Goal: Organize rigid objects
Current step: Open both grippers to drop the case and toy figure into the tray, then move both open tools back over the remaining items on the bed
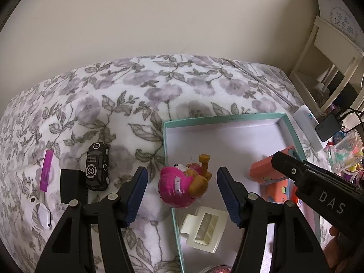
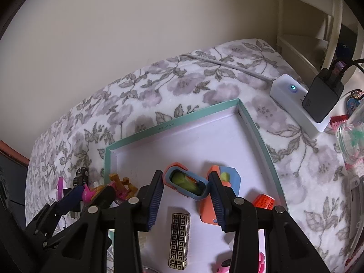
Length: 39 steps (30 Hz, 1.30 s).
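Pink-and-orange toy figure (image 1: pixel 182 183): glossy hard plastic, round pink helmeted head, tan-orange limbs, one arm raised with a small orange dumbbell; it sits right on the left rim of the teal box (image 1: pixel 169 159), partly over the edge. Left tongs (image 1: pixel 182 182) spread, figure between the blue ribbed pads (image 1: pixel 137 193) with a gap on both sides, not gripped. Right tongs (image 2: pixel 186 188) part open, straddling the orange/grey-blue blocky toy (image 2: pixel 186 185) inside the box; hollow grey-blue frame with a lime-green insert, orange angular body under it. Right pad sits against the toy's orange part, left pad close to the frame; can't tell if it's actually pinched. Box is shallow cardboard, teal outside, pale lilac-white matte floor. Also in it: cream rectangular plastic clip (image 1: pixel 203 227), gold-and-black Greek-key patterned tube (image 2: pixel 179 238) lying flat, small red-orange cylinder (image 2: pixel 264 201) by the right wall. Box rests on a bed with a fuzzy floral blanket (image 1: pixel 136 91), grey-purple print. Left of the box on the blanket: black toy car (image 1: pixel 97 167) with "CS" roundels, magenta translucent stick (image 1: pixel 45 170), white plastic ring piece (image 1: pixel 38 211). White power strip (image 2: pixel 295 104) with black charger (image 2: pixel 323 95) plugged in, beyond the box's far right corner.
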{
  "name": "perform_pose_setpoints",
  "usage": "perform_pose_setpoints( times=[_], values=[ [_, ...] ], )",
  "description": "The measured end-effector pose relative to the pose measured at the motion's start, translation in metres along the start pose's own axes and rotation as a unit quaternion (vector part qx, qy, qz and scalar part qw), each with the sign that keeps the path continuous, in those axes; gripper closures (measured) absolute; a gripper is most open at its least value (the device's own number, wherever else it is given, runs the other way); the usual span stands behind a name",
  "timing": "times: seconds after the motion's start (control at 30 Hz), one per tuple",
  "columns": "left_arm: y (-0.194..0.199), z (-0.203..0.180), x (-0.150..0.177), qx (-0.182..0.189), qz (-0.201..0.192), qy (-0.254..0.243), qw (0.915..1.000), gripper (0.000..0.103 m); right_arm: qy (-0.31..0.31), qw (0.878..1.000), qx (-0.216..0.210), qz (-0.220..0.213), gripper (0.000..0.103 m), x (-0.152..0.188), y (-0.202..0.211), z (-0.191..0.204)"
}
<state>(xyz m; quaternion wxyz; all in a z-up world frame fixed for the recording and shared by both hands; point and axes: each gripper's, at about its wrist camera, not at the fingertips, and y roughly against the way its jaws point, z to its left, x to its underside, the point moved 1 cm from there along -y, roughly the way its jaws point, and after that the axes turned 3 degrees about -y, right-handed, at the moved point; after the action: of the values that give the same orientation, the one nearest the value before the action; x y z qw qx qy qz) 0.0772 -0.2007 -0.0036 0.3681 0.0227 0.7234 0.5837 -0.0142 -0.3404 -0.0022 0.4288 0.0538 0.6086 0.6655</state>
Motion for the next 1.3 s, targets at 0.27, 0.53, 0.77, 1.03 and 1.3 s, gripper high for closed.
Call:
perform_pose_setpoints(
  times=[0.27,0.53,0.77,1.03,1.3],
  values=[
    [0.003,0.009,-0.002,-0.010,0.004,0.013,0.9999,0.038,0.010,1.000,0.013,-0.014,0.042,-0.003,0.008,0.002],
    [0.010,0.034,-0.009,-0.018,0.003,0.052,0.9985,0.025,0.012,1.000,0.018,-0.020,0.028,-0.004,0.010,0.003],
    [0.016,0.058,-0.013,-0.032,0.004,0.090,0.9954,0.021,0.019,0.999,0.017,-0.027,0.012,-0.004,0.010,0.008],
    [0.015,0.083,-0.011,-0.068,0.016,0.120,0.9903,0.017,0.037,0.999,0.023,-0.028,0.000,-0.002,0.007,0.017],
    [0.013,0.098,-0.009,-0.063,0.026,0.138,0.9880,0.011,0.060,0.998,0.021,-0.026,0.000,0.005,0.004,0.035]
  ],
)
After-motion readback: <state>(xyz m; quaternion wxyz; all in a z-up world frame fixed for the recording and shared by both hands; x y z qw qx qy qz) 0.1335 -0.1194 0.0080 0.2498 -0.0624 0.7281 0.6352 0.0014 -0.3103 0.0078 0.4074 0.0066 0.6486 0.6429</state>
